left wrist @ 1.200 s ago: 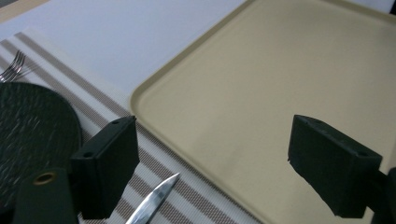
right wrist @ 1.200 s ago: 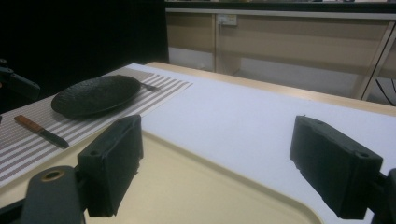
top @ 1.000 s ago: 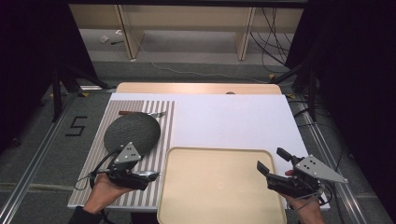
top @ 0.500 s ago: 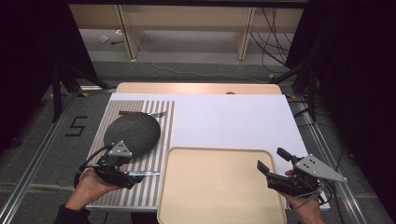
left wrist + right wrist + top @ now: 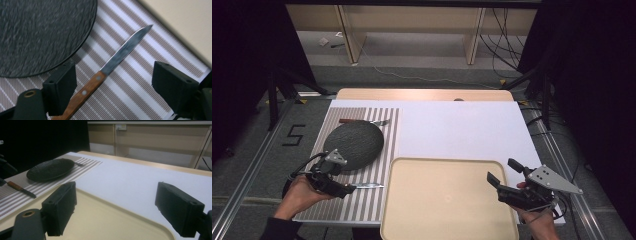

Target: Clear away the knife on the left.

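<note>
On the left side of the table, the left gripper hangs low over a striped mat. Its jaws are wide apart and have just been closing a little. A knife lies flat on the mat between them, and the pads do not press on it. Just beside the knife sits a dark plate. Next comes a tan tray. Over its right edge, the right gripper is wide open and holds nothing.

Grey floor marked "5" — dark curtains, wooden shelving behind the table.
</note>
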### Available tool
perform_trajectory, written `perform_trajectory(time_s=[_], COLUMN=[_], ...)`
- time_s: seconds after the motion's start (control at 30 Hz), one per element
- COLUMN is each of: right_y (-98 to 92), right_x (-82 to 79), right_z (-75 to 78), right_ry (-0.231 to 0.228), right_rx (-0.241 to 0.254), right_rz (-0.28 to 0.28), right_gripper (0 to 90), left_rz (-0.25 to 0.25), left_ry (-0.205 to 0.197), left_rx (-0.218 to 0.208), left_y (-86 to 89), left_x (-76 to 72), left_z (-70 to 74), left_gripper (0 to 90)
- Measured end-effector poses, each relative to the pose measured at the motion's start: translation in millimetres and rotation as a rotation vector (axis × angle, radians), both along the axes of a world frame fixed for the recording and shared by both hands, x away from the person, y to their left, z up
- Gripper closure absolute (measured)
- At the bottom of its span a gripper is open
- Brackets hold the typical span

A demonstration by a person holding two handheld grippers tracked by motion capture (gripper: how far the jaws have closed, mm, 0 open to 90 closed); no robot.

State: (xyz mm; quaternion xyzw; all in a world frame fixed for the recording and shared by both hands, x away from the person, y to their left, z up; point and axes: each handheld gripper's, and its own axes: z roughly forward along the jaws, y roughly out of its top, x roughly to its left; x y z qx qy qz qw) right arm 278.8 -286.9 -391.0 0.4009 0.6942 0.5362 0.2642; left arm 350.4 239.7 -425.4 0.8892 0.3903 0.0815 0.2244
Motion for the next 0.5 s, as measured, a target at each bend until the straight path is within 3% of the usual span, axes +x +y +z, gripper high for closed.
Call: perform_trajectory(time_s=[0.17, 0.27, 0.43, 0.5], right_y=[0.5, 0.9, 1.3, 1.3], right_x=[0.3, 0.4, 0.5, 0.6], right_z=[-0.4, -0.6, -1.0, -1.0], right_ry=[0.001, 0.007, 0.009, 0.01], right_rx=[0.001, -0.005, -0.005, -0.005], right_rz=[0.0, 0.003, 0.007, 0.007], right_gripper=[18.5, 18.5, 18.5, 18.6], left_rz=[0.01, 0.011, -0.023, -0.012], left_ry=[0.051, 0.072, 0.113, 0.131], left_rx=[0.048, 0.057, 0.119, 0.134], left_y=[5.7, 5.2, -0.1, 0.5], left_x=[8.2, 11.3, 18.5, 20.8], left_z=[-11.6, -13.7, -17.0, -17.5], left_gripper=[22.0, 22.4, 27.2, 28.4])
